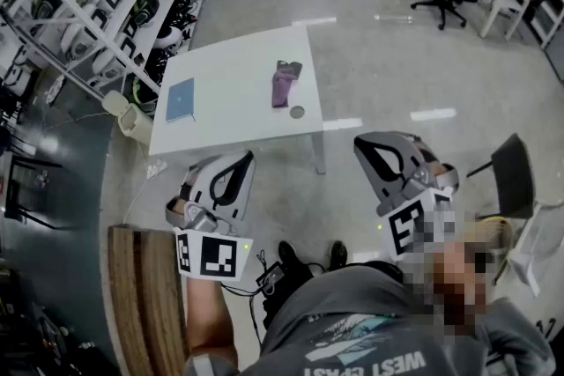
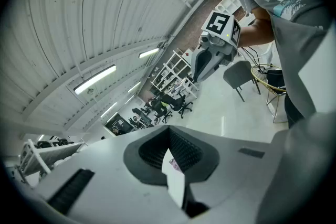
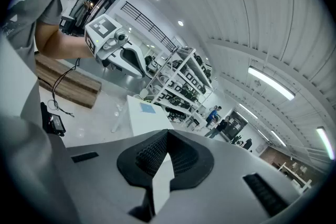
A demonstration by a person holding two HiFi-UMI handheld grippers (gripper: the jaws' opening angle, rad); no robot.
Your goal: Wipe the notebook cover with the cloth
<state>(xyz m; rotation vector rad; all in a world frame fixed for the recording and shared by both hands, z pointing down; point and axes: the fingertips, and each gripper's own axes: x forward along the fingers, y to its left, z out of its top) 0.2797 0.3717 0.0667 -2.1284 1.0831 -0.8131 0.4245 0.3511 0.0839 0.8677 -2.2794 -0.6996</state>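
White desk (image 1: 236, 70) — blue notebook (image 1: 181, 99) lies flat near its left edge, purple cloth (image 1: 284, 84) crumpled well apart to the right. Left gripper (image 1: 240, 163) and right gripper (image 1: 368, 143) held short of the desk, over the floor (image 1: 397, 66) — jaws of both closed together, nothing between them

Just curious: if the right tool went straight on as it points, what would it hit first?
The right tool would probably meet the white table first; depth is unclear.
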